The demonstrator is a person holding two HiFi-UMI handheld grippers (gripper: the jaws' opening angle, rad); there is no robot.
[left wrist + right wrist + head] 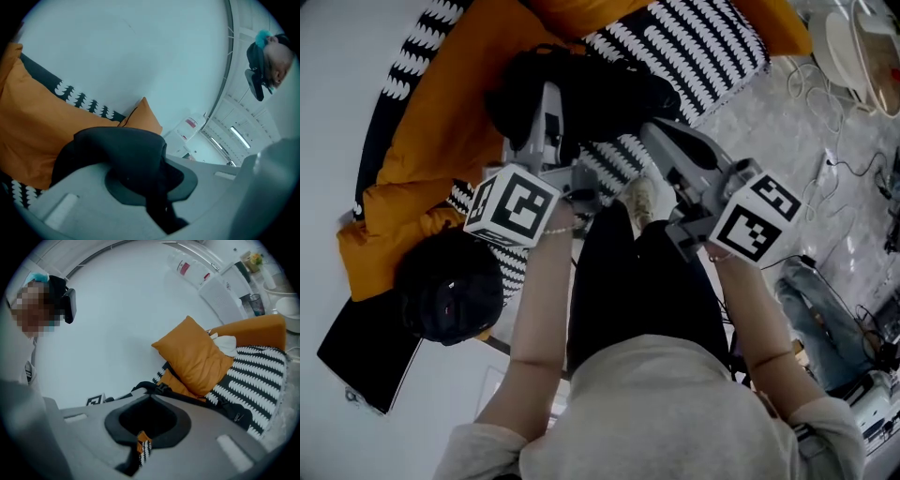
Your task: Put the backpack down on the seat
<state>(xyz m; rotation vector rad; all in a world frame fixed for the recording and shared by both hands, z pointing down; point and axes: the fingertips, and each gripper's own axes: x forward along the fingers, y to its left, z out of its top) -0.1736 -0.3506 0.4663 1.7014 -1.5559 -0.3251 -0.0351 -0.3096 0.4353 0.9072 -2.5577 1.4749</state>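
A black backpack (581, 89) rests on the seat, a sofa with a black-and-white patterned cover (694, 37) and orange cushions (450, 112). My left gripper (546, 103) reaches into the backpack's top. In the left gripper view, black backpack fabric (122, 154) bulges out between the pressed jaws of the left gripper (150, 197). My right gripper (652, 131) hovers just right of the pack. Its jaws are together, and only a thin slit at the right gripper (140, 446) shows sofa fabric. The backpack's strap and side (234, 411) lie beyond it.
A round black cap-like object (450, 286) lies at the sofa's near left end, with a flat black slab (366, 356) on the floor below it. Cables (844, 178), folded jeans (820, 319) and a white appliance (853, 47) crowd the floor at right. The person's black-trousered legs (628, 281) stand against the sofa front.
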